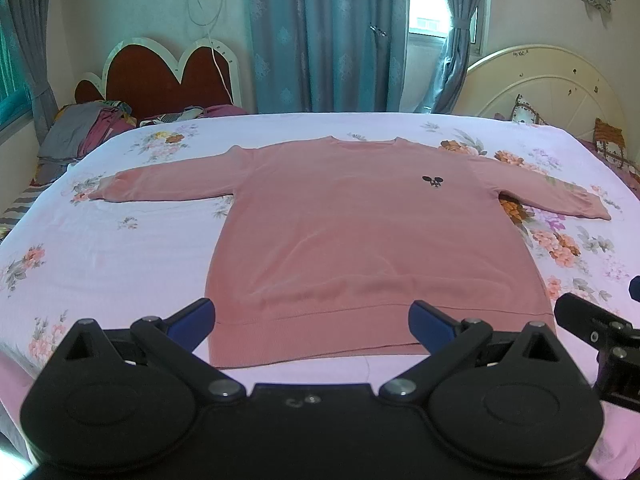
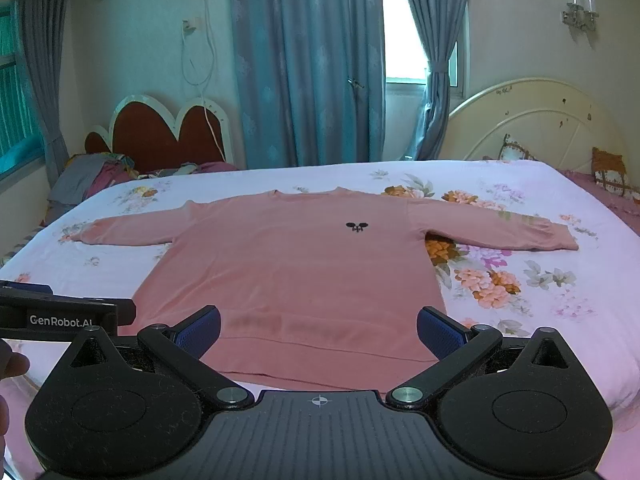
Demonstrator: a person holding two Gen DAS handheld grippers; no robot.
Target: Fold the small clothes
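Above sweater [image 1: 360, 240], left gripper [image 1: 312, 326], right gripper [image 2: 319, 332] gape, empty.

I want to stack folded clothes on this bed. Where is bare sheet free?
Bare sheet lies left of the pink sweater, below its left sleeve, and right of the body below the right sleeve. The far-left corner is crowded with piled clothes; cushions sit far right.

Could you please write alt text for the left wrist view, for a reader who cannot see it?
A pink sweater lies flat, sleeves spread, on a floral bedsheet, hem nearest the camera. The open left gripper hovers over the hem, holding nothing. The right gripper shows at the right edge.
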